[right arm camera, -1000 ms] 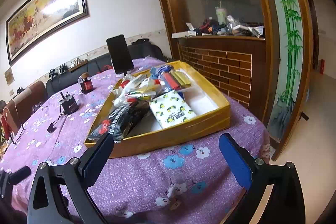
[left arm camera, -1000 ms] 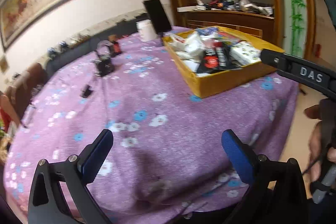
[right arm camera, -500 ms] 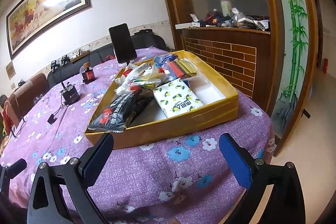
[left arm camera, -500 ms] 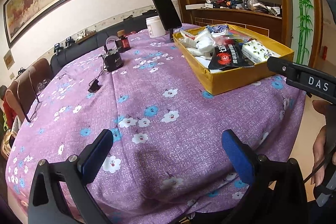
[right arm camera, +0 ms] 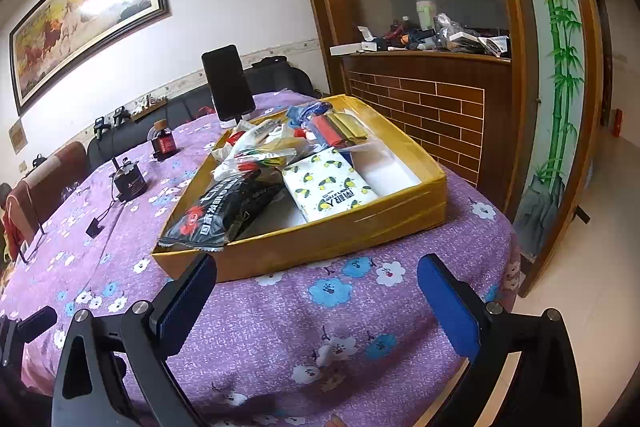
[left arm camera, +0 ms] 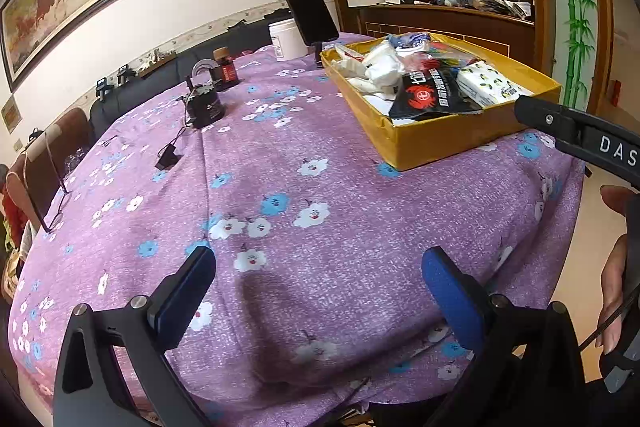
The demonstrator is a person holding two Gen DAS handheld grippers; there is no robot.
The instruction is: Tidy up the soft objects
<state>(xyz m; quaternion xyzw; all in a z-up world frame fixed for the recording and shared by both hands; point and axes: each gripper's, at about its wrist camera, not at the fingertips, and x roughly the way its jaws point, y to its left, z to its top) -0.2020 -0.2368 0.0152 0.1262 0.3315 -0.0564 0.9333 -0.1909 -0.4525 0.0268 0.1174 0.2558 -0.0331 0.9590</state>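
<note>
A yellow cardboard tray (right arm camera: 340, 235) sits on the purple flowered tablecloth (left arm camera: 300, 187) and holds soft packs: a black red-printed pouch (right arm camera: 224, 215), a white lemon-print tissue pack (right arm camera: 332, 187), white crumpled bags (left arm camera: 376, 67) and coloured packets (right arm camera: 328, 127). The tray also shows in the left wrist view (left arm camera: 440, 143). My left gripper (left arm camera: 320, 291) is open and empty over bare cloth, left of the tray. My right gripper (right arm camera: 316, 291) is open and empty just in front of the tray's near wall.
A phone on a stand (left arm camera: 308, 11) and a white jar (left arm camera: 286, 41) stand behind the tray. A small brown bottle (left arm camera: 226, 69), a black device with a cable (left arm camera: 204, 105) and glasses (left arm camera: 48, 183) lie to the left. A brick-faced counter (right arm camera: 432, 99) is at right.
Both grippers have drawn back and risen a little, so more of the table and tray shows. Both stay open and empty.
</note>
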